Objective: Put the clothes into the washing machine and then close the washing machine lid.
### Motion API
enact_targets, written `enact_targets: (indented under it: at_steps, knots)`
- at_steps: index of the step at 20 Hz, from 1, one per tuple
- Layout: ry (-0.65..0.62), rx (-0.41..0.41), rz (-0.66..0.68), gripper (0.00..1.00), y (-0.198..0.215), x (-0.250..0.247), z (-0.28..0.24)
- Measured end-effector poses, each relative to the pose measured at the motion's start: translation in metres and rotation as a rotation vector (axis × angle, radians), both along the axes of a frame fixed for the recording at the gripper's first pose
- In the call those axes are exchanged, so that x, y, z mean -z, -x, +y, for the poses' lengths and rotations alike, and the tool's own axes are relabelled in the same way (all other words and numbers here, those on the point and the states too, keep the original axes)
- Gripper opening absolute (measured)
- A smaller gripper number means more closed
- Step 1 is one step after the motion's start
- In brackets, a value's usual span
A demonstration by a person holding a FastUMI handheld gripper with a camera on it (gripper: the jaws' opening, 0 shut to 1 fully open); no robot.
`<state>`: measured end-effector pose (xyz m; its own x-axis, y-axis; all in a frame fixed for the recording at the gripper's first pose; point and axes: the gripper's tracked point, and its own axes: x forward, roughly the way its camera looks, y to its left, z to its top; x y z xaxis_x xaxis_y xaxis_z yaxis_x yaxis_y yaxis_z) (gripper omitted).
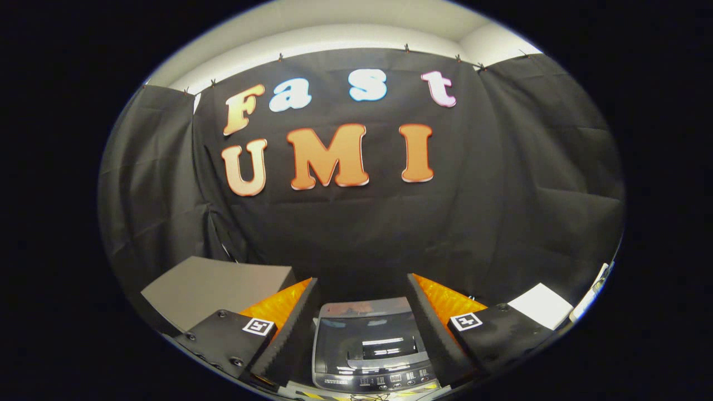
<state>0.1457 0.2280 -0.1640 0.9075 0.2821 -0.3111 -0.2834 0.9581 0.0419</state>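
Our gripper has its fingers wide apart and holds nothing. Between them we see the washing machine with its lid down. If we cannot lift that lid, no clothes go in.

Screwed hand-held gripper with square markers

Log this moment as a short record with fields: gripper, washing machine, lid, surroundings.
gripper: gripper open, fingers spread apart, nothing between them
washing machine: small grey top-loading washing machine seen between and just ahead of the fingers, control panel on its near edge
lid: dark glossy lid lies flat, closed
surroundings: grey flat board beyond the left finger; white flat panel beyond the right finger
clothes: none identifiable
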Motion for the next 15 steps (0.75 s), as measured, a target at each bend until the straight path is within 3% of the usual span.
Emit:
enact_targets:
  at_steps: [8,15]
  knots:
    - [-0.011,-0.01,-0.155,0.99,0.04,-0.098,-0.036]
    - [-0.012,0.007,-0.23,0.99,0.055,-0.134,-0.098]
